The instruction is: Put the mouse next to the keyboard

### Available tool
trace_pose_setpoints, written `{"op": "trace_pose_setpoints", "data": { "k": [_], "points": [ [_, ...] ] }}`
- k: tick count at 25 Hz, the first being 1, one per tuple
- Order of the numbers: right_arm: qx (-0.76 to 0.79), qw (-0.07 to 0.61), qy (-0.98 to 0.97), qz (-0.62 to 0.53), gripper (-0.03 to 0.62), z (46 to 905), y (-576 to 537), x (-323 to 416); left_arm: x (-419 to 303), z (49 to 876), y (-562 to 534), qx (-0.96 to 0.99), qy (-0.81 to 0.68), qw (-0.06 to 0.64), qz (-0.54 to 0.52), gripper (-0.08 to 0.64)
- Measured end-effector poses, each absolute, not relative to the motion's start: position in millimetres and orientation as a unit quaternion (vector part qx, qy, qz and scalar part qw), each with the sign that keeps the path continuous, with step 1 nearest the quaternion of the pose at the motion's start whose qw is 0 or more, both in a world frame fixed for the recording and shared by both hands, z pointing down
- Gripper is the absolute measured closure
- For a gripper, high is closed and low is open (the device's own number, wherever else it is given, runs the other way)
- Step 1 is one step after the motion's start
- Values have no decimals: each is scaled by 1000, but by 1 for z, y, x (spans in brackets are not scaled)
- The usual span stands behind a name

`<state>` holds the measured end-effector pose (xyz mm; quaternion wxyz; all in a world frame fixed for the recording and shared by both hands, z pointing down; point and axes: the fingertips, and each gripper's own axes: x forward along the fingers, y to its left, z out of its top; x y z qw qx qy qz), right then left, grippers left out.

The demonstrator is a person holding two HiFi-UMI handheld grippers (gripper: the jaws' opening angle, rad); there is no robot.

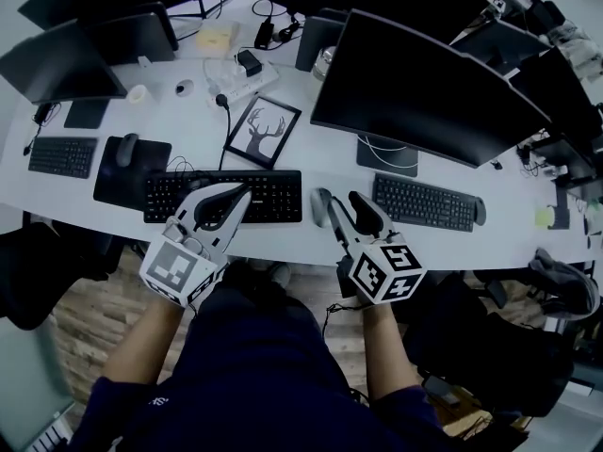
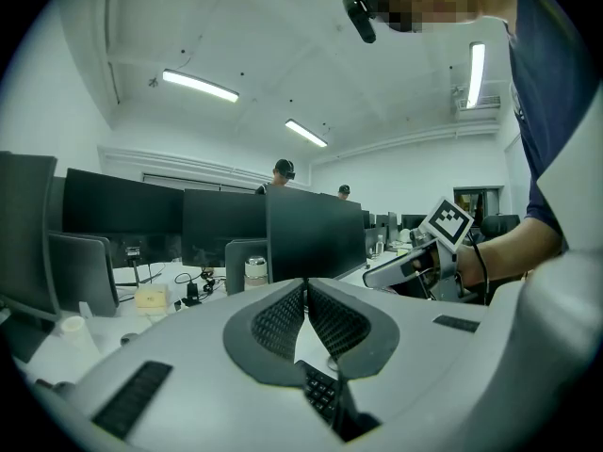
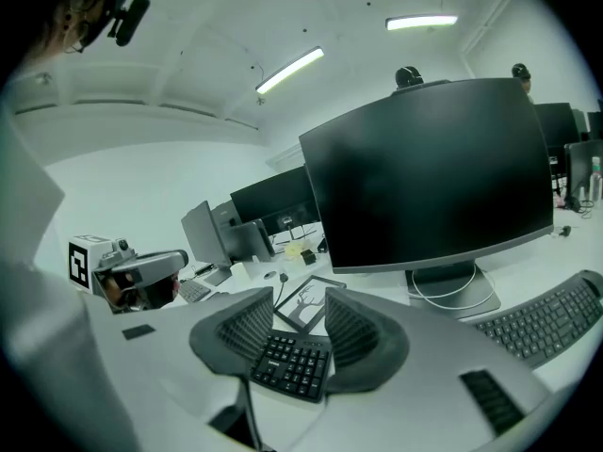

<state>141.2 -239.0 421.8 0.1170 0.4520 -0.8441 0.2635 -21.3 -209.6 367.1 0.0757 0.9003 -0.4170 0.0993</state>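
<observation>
The mouse (image 1: 321,205) lies on the white surface (image 1: 325,163) at the centre of the head view, just right of the middle keyboard (image 1: 222,197). My right hand-held gripper (image 1: 341,209) hangs just beside the mouse on its right, jaws partly apart and empty. My left hand-held gripper (image 1: 239,197), jaws pressed together on nothing, is over the keyboard.

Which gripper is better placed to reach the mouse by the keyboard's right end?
Right: the right gripper, jaws apart, is beside the mouse; the left gripper, shut, sits over the keyboard.
</observation>
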Motion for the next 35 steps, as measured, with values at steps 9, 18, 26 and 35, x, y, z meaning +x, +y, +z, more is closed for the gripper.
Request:
{"op": "trace_pose_setpoints", "data": {
  "k": [9, 18, 26, 35],
  "points": [
    [439, 70, -858, 258, 462, 390, -240, 138, -18, 355, -207, 901, -419, 66, 92, 520],
    [436, 43, -863, 250, 512, 368, -239, 140, -13, 339, -207, 904, -416, 56, 78, 520],
    [444, 29, -865, 232, 558, 350, -242, 144, -9, 328, -210, 907, -412, 51, 70, 521],
    [445, 21, -869, 214, 588, 336, -245, 142, -8, 321, -214, 908, -411, 46, 64, 520]
  ]
}}
